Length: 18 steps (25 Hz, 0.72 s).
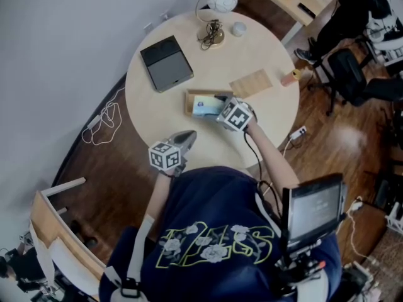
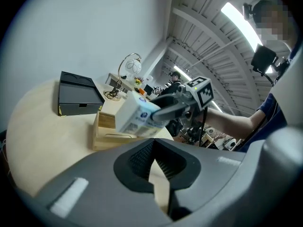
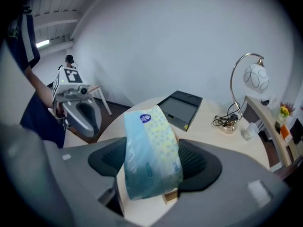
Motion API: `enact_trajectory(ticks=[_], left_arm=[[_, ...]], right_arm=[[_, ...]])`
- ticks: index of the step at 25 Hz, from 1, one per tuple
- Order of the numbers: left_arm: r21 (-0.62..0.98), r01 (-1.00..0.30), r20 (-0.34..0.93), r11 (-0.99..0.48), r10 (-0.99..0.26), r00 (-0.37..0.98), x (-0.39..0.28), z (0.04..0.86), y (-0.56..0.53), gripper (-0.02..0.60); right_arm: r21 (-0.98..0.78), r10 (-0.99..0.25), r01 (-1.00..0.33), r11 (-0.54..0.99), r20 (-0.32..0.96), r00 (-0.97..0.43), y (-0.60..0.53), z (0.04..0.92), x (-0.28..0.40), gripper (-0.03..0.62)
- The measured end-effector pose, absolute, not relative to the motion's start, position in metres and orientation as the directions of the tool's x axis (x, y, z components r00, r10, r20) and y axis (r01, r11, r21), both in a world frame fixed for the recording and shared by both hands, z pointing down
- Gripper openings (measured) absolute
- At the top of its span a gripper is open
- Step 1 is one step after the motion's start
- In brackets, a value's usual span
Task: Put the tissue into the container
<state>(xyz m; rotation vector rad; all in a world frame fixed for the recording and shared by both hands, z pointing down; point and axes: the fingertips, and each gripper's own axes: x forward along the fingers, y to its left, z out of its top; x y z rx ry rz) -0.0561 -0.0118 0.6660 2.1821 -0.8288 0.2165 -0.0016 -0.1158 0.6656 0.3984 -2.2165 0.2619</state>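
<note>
On the round pale wooden table [image 1: 157,115], a flat dark grey box [image 1: 166,63] sits toward the left. Nearer the person, the left gripper [image 1: 184,138] hovers at the table's near edge, its jaws clenched together with nothing between them. Next along is the shallow open wooden container [image 1: 188,104]. Tilted over it is the pale blue-green plastic tissue pack [image 3: 150,150], squeezed from both sides by the right gripper [image 3: 152,165]. Whether the pack's lower end touches the container I cannot tell. Further right, a thin wooden board [image 1: 250,83] lies flat on the table, near the container.
</note>
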Motion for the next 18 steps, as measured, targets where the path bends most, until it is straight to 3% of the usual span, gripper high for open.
enact_trajectory(ticks=[5, 10, 13, 18], left_arm=[[0.606, -0.620, 0.385, -0.498, -0.498, 0.777, -0.049, 0.654, -0.016, 0.006], [0.597, -0.621, 0.372, -0.509, -0.510, 0.776, -0.050, 0.643, -0.025, 0.005], [0.592, -0.622, 0.367, -0.512, -0.516, 0.774, -0.053, 0.639, -0.030, 0.005], [0.587, -0.611, 0.350, -0.531, -0.514, 0.783, -0.047, 0.639, -0.035, 0.005]], right_arm=[[-0.016, -0.211, -0.377, 0.926, 0.805, -0.554, -0.159, 0.684, -0.008, 0.335], [-0.081, -0.091, -0.346, 0.935, 0.886, -0.454, -0.147, 0.756, -0.003, 0.341], [0.016, -0.147, -0.352, 0.936, 0.925, -0.350, -0.151, 0.792, 0.011, 0.351], [0.053, -0.274, -0.441, 0.896, 0.848, -0.454, -0.165, 0.781, 0.020, 0.397]])
